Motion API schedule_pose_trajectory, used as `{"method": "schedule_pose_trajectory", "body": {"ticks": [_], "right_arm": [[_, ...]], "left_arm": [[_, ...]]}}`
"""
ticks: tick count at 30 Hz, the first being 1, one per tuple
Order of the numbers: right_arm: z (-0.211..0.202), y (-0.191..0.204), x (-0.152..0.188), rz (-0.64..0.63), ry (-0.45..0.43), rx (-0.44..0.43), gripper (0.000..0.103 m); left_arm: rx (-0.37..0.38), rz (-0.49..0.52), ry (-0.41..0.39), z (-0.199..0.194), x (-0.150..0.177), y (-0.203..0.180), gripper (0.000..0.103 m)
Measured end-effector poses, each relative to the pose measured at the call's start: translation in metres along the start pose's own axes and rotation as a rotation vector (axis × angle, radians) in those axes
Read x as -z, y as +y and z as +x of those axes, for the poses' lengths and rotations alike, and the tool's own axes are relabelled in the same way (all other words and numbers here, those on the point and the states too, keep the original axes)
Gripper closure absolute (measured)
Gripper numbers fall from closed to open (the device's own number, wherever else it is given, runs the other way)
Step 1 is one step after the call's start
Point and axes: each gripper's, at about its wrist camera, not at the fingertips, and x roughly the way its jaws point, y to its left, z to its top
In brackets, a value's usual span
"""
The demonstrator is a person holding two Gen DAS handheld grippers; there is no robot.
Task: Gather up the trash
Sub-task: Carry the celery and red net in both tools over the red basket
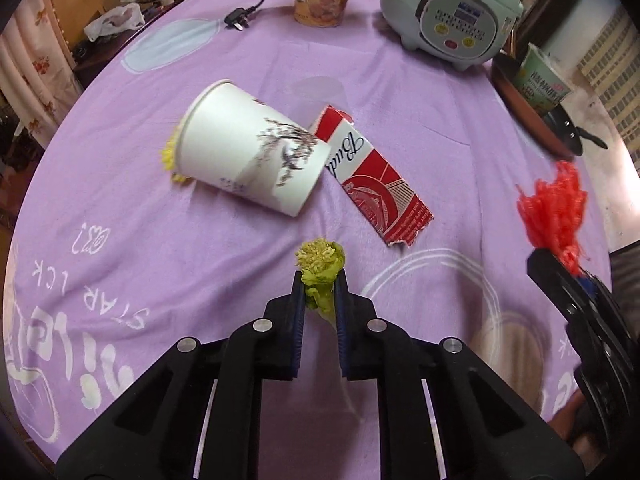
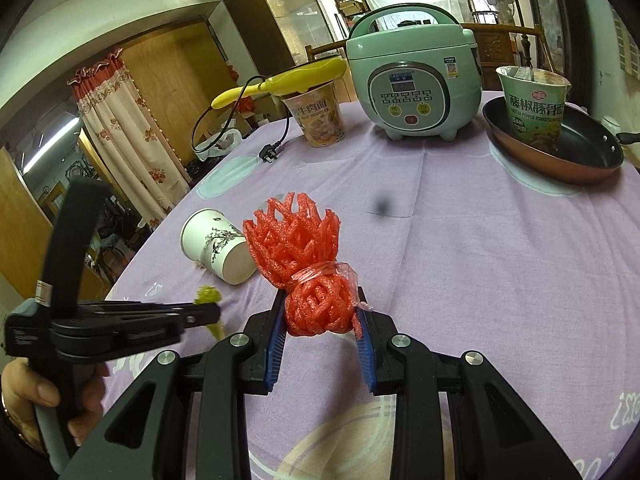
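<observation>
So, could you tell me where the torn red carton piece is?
In the left wrist view, the torn red carton piece lies flat mid-table, right of the tipped paper cup.

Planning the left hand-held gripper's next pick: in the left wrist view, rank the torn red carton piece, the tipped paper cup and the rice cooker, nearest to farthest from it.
1. Torn red carton piece: just ahead of the left hand-held gripper, slightly right.
2. Tipped paper cup: ahead-left, lying on its side.
3. Rice cooker: far edge of the table, right.
</observation>
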Motion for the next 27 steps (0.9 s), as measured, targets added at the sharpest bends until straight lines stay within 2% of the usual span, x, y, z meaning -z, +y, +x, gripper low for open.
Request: {"method": "schedule_pose_trajectory", "body": {"ticks": [7,11,15,19,27], "right_arm": [[0.003,0.013,0.002,-0.035,0.017,-0.024,0.071],[0.005,0.035,0.007,-0.102,0.036,-0.042,0.071],[0.012,0.071,0.02,-0.197,0.075,-0.045,0.072],[0.013,0.101,0.039,-0.267,0.132,-0.023,0.072],[-0.02,0.136,0.079,-0.278,0.133,-0.002,0.072]], "left_arm": [[0.035,0.029,-0.089,-0.047,0.041,0.038,0.088],[0.023,0.038,-0.163,-0.075,0.076,0.066,0.088],[0.001,0.013,-0.142,-0.087,0.112,0.095,0.088],[-0.022,0.011,-0.164,-0.099,0.139,0.113,0.088],[-0.017,0.003,-0.212,-0.121,0.182,0.137,0.088]]}}
